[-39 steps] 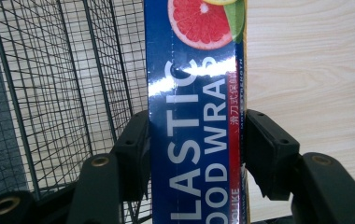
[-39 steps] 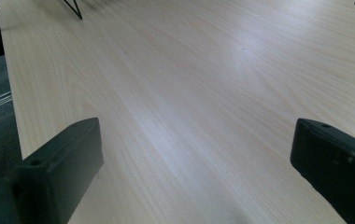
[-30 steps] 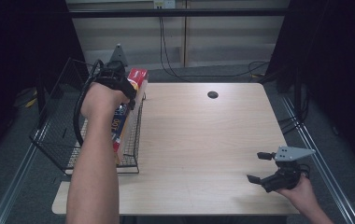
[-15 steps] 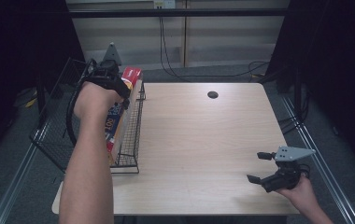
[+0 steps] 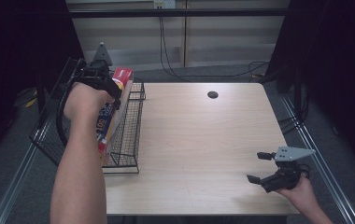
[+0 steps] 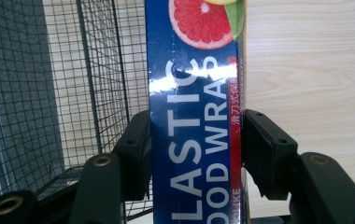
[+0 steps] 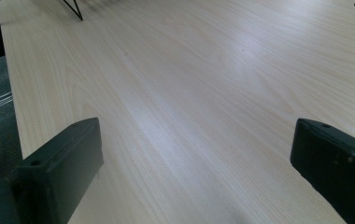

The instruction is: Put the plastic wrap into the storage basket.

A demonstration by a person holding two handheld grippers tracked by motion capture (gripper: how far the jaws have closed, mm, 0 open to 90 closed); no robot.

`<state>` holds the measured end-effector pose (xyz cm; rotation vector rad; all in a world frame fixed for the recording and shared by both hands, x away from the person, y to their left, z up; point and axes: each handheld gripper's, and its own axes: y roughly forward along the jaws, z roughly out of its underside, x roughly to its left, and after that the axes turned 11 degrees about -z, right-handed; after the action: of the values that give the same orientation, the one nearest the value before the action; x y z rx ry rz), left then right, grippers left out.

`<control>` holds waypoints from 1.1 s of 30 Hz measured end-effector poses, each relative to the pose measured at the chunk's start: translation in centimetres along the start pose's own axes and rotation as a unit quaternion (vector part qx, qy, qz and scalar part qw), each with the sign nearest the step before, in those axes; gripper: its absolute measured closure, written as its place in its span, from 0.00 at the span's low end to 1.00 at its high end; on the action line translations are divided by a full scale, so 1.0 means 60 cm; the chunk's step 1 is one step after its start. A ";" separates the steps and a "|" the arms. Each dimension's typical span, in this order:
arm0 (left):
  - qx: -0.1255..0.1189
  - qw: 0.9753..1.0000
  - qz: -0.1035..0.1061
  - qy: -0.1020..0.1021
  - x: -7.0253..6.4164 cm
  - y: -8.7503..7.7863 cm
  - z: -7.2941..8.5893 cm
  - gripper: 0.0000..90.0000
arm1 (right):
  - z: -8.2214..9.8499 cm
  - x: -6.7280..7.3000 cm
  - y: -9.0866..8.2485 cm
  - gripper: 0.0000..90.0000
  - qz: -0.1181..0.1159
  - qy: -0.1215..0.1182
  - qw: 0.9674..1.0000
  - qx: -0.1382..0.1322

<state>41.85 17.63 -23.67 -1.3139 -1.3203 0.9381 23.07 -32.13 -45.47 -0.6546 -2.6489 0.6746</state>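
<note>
Blue box (image 6: 194,140) reading "PLASTIC FOOD WRAP", clamped in left gripper (image 6: 196,154) over wire basket (image 5: 129,135); right gripper (image 7: 194,177) wide apart

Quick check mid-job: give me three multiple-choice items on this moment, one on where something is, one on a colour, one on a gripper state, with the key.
1. Where is the plastic wrap box?
A. flat at the table's middle
B. in the wire basket at the table's left edge, held by the left gripper
C. on the floor

2. What colour is the box's main face?
A. blue
B. green
C. white

3. How is the right gripper?
A. shut on the box
B. shut on a cable
C. open over bare table

Key: B, the high view shows the box standing in the basket; A, the left gripper view shows blue with white lettering; C, its fingers stand wide apart over wood.
</note>
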 end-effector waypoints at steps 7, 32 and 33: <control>0.000 1.000 -0.003 -0.007 0.015 -0.002 0.002 0.53 | 0.000 0.000 0.002 0.03 0.002 0.000 1.000 0.002; 0.004 0.999 -0.010 -0.038 0.076 -0.014 0.018 0.53 | 0.001 0.001 0.003 0.03 0.001 0.000 1.000 0.002; 0.003 0.999 -0.011 -0.038 0.078 -0.014 0.019 0.53 | 0.001 0.001 0.002 0.03 0.001 0.000 1.000 0.002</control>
<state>41.05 22.28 -22.46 -1.2674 -1.3859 0.9841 23.07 -32.02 -45.57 -0.6570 -2.6472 0.6808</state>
